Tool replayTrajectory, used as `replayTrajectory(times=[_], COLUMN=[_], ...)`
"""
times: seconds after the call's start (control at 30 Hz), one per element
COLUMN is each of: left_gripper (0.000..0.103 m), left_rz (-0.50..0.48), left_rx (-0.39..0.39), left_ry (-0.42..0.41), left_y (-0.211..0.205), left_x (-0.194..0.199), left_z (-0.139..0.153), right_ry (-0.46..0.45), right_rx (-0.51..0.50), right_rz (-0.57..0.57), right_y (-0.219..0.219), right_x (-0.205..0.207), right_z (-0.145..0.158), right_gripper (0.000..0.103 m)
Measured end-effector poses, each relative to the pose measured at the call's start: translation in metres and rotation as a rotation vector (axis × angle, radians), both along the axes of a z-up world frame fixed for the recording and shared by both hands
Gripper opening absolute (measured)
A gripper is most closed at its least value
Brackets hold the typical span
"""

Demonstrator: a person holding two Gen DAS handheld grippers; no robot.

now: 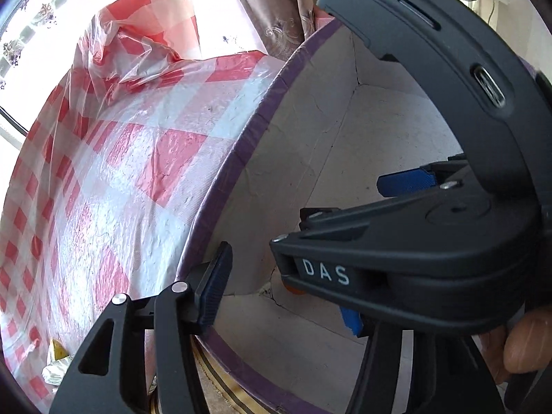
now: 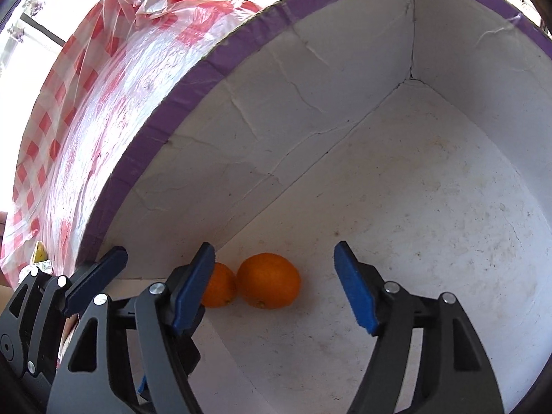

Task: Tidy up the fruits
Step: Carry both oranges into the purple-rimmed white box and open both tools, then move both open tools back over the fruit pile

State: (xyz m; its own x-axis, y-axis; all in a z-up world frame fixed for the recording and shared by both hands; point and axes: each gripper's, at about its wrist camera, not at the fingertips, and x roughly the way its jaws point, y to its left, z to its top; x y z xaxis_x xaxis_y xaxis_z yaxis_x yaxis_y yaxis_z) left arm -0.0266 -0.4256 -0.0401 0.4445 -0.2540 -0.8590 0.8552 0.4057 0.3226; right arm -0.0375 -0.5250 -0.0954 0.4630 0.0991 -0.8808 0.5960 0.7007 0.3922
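2 oranges (image 2: 268, 280) are lying side by side, touching, on the white floor of a purple-rimmed box (image 2: 193, 79), close to its left wall. The right claw (image 2: 276, 286) is hanging over them, released, its blue pads standing clear of the fruit and gripping nothing. The left claw (image 1: 286, 286) is straddling that same box rim (only 1 of its pads shows clearly), also released and empty. A red-checked plastic cloth (image 1: 114, 179) is covering the bench beside the box.

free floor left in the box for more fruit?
Plenty. Box floor is bare from the two oranges out to the far corner and right wall. Crowded only near the left wall, where the oranges sit between the right gripper fingers.
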Motion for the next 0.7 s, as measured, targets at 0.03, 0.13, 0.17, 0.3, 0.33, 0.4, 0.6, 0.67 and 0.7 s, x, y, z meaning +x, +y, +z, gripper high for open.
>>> replayTrajectory(times=[0.03, 0.13, 0.17, 0.3, 0.33, 0.4, 0.6, 0.67, 0.7], left_gripper=[0.055, 0.053, 0.053, 0.064, 0.069, 0.090, 0.090, 0.090, 0.090], left_rz=[0.001, 0.004, 0.000, -0.019, -0.019, 0.017, 0.097, 0.133, 0.158], left_rx=[-0.006, -0.011, -0.014, -0.104, -0.138, -0.215, -0.425, -0.464, -0.492], left_ry=[0.007, 0.010, 0.012, 0.009, 0.008, -0.067, -0.122, -0.122, -0.124], left_y=[0.001, 0.001, 0.001, 0.012, 0.017, 0.029, 0.077, 0.094, 0.104], left_x=[0.001, 0.005, 0.004, -0.003, -0.004, -0.007, -0.005, 0.001, 0.003], left_z=[0.001, 0.003, 0.004, 0.027, 0.035, 0.052, 0.089, 0.097, 0.101], right_ry=[-0.006, -0.024, -0.022, -0.058, -0.075, -0.098, -0.179, -0.194, -0.212], right_rx=[-0.001, 0.007, 0.003, -0.029, -0.038, -0.045, -0.175, -0.224, -0.258], right_rz=[-0.012, -0.022, -0.022, -0.085, -0.112, -0.145, -0.185, -0.190, -0.199], right_y=[0.001, 0.003, 0.004, -0.001, -0.005, -0.009, -0.005, -0.001, 0.001], right_x=[-0.001, -0.003, -0.003, -0.008, -0.015, -0.023, -0.042, -0.045, -0.048], right_z=[0.001, 0.003, 0.004, 0.019, 0.025, 0.036, 0.076, 0.091, 0.099], right_gripper=[0.073, 0.074, 0.074, 0.080, 0.081, 0.085, 0.095, 0.095, 0.096])
